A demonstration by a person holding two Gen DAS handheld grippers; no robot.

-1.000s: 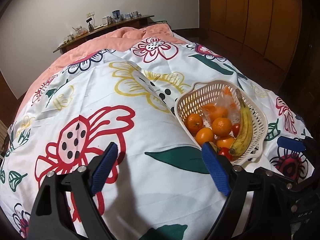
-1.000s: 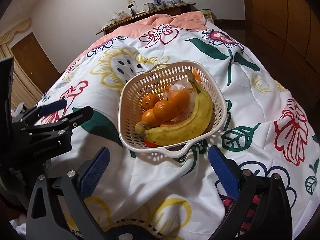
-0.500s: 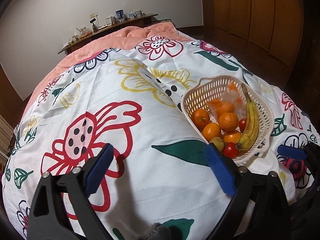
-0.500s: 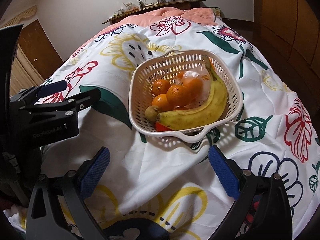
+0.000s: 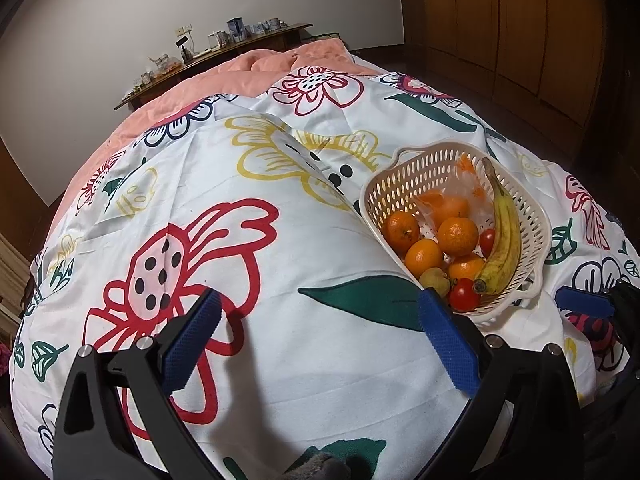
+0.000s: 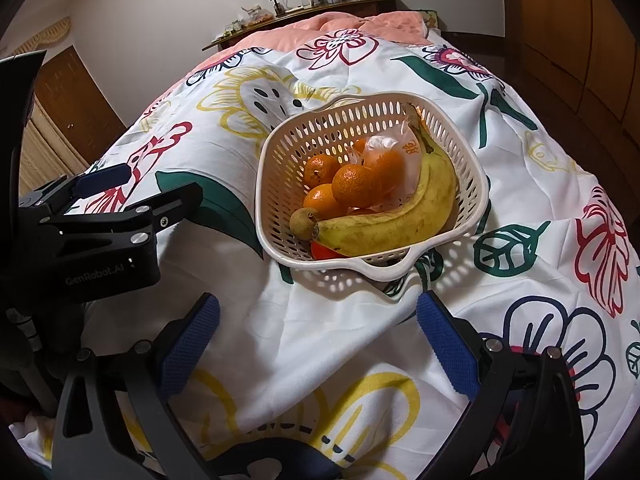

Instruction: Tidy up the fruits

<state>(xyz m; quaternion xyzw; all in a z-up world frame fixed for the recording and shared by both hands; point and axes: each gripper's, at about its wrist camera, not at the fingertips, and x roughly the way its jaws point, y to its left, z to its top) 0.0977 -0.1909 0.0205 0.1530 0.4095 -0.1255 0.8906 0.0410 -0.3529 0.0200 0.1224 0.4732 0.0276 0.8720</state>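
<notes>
Both your left tool and right tool gape wide, empty, just short of the basket holding the banana.

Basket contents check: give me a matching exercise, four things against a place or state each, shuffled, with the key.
Things:
1. banana
2. plastic bag
3. right gripper
4. small brownish fruit

States:
A. jaws apart, empty
B. at the banana's blunt tip
C. wrapped around oranges
D. curved along the near side of the basket

Pairs: 1-D, 2-C, 3-A, 4-B
</notes>
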